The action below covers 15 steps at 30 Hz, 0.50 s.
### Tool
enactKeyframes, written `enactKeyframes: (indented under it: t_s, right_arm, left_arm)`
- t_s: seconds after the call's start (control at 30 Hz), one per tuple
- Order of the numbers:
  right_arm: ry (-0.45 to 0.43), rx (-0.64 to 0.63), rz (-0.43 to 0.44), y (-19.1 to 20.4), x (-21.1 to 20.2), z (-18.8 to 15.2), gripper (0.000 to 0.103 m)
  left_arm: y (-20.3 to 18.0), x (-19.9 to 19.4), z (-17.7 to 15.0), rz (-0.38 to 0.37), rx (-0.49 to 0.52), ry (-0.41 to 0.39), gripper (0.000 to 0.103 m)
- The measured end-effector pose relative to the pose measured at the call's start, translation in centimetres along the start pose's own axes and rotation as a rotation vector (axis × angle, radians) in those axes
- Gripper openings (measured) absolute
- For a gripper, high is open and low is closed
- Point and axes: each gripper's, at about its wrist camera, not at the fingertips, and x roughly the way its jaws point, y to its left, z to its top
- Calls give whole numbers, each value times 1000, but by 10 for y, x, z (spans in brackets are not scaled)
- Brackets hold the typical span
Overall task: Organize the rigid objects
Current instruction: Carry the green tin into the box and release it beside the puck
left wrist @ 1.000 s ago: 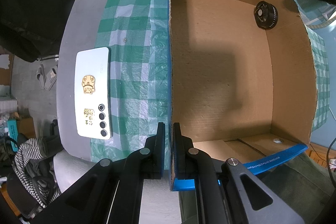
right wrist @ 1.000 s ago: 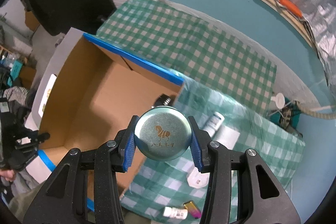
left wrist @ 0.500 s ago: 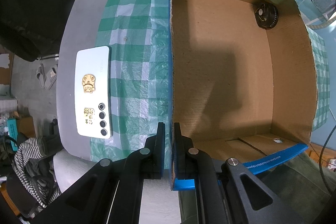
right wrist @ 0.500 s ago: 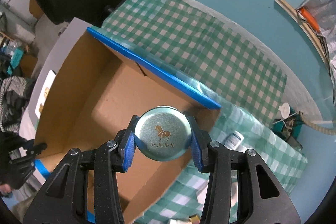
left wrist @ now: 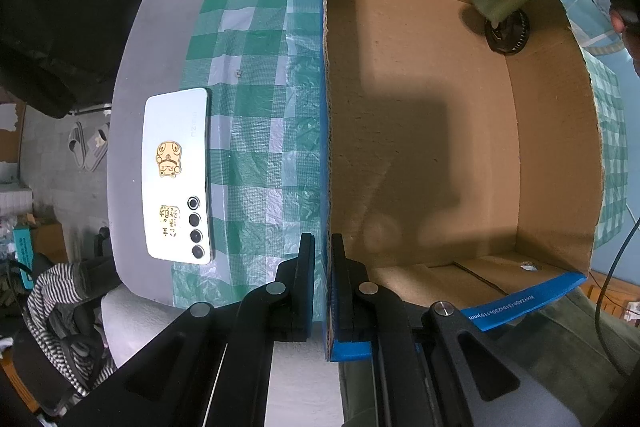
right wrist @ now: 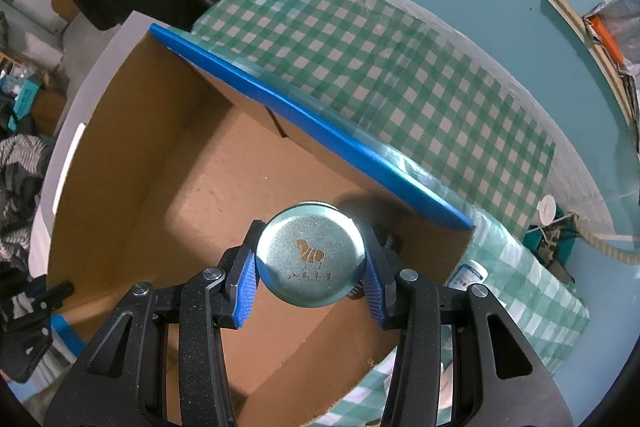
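1. While the left gripper [left wrist: 320,287] stays shut tight on the near wall of the big brown cardboard box with blue tape on its rim [left wrist: 436,147], the box is held steady for packing.
2. Just one thing lies in the box so far: a small round black part with a ridged edge [left wrist: 508,37], in the far corner, well away from the left gripper.
3. The right gripper [right wrist: 310,267] squeezes a round pale green metal tin with a little gold horse on its lid [right wrist: 310,255], one blue pad on each side.
4. That tin hangs over the inside of the box, right above the black part, and I think it is about to be put down there.
5. So the job looks like it has only just started: one thing is in, one is on its way.
6. More things wait outside on the green and white checked cloth [right wrist: 380,67]: a small white bottle [right wrist: 468,275] just right of the right gripper, past the box wall.
7. A flat white phone with gold stickers [left wrist: 176,175] lies on the grey table, left of the left gripper; I cannot tell if it is meant to go in too.
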Motion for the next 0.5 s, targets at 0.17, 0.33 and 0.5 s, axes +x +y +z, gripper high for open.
enactKeyframes:
  t_s: [0.17,0.33,0.5]
  right_arm:
    - [-18,1,-16,1,-3,-1,45]
    - [-30,6,-21,1,-9,-2,50]
    - [-56,25,-8,-1,-22,-5,54]
  left_arm:
    - [0,0,-1,-1,0,-1,7]
    - [0,0,-1,-1,1,-2,7]
    - [0,0,-1,0,1,-2,7]
